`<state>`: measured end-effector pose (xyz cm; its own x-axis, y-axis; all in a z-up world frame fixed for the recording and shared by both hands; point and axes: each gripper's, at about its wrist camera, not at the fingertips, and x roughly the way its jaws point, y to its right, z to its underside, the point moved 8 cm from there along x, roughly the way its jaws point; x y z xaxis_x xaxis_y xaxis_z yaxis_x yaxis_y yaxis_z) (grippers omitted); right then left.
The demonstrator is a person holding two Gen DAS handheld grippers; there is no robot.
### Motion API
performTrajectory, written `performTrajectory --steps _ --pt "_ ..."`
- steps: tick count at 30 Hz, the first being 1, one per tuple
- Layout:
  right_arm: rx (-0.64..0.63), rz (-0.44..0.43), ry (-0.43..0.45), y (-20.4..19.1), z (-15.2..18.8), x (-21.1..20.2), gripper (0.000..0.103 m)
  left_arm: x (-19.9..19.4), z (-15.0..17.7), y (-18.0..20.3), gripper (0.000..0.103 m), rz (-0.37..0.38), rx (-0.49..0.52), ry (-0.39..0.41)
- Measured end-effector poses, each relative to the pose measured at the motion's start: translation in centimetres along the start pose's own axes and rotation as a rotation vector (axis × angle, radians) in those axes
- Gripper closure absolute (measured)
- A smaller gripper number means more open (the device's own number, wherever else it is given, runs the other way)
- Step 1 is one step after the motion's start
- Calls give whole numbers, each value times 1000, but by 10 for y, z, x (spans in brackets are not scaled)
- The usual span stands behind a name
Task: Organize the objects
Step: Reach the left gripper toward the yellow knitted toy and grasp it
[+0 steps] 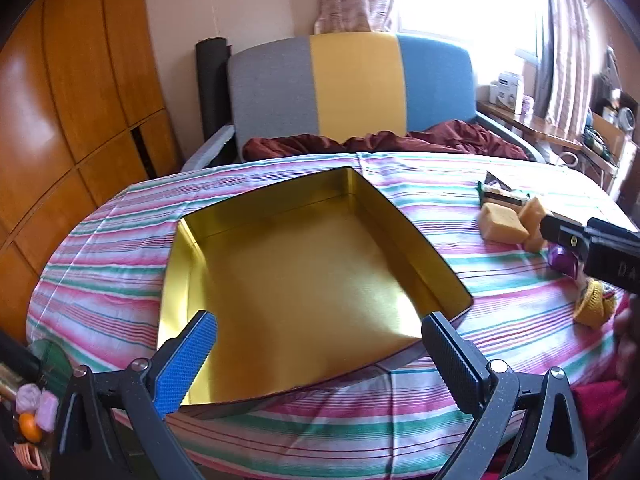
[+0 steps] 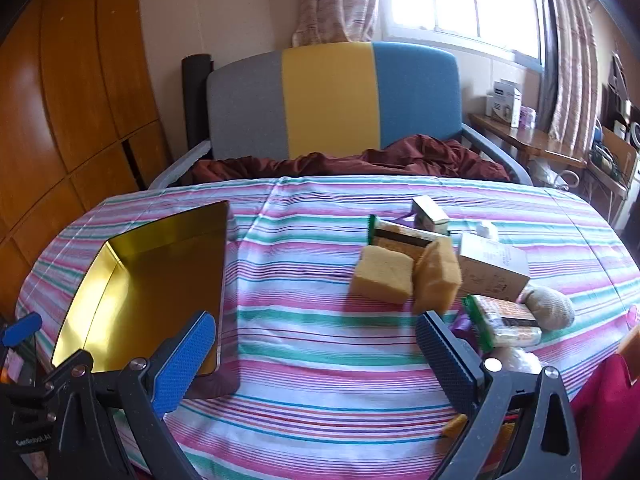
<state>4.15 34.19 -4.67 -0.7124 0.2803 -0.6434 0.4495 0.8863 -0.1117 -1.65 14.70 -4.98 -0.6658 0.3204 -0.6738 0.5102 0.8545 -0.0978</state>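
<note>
Gold tin [image 1: 304,292]: empty, open top, lying on the striped cloth toward the left edge of the surface; nothing has been put in it, so the sorting looks barely begun.
Loose items: clustered toward the right edge, well apart from the tin. Two yellow sponges [image 2: 384,276] touch each other at the pile's near-left side; behind them lie a wrapped pack [image 2: 404,238] and a small carton [image 2: 430,214]; to their right a cardboard box [image 2: 494,266], a green-edged packet [image 2: 504,320] and a beige sock ball [image 2: 554,306].
Right gripper [image 2: 316,344]: fingers wide apart, holding nothing, hovering over bare cloth just short of the sponges.
Left gripper [image 1: 320,344]: fingers spread, empty, poised at the near rim of the tin.
Step in hand: judged to be the reach for a first item, most likely the upright sponge nearest the right finger.
Next move calls for: advancing right and forward until the fingers straddle one sponge alone, then closing gently since it will squash.
Surface [image 2: 320,380]: cloth is loose and may drag.
</note>
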Motion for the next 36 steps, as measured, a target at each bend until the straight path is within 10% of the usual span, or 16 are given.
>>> performTrajectory --steps 24,36 --pt "409 134 -71 193 0 -20 1 15 -9 122 0 304 202 -49" --pt "581 37 -53 225 17 -16 1 10 -2 247 0 636 384 -114"
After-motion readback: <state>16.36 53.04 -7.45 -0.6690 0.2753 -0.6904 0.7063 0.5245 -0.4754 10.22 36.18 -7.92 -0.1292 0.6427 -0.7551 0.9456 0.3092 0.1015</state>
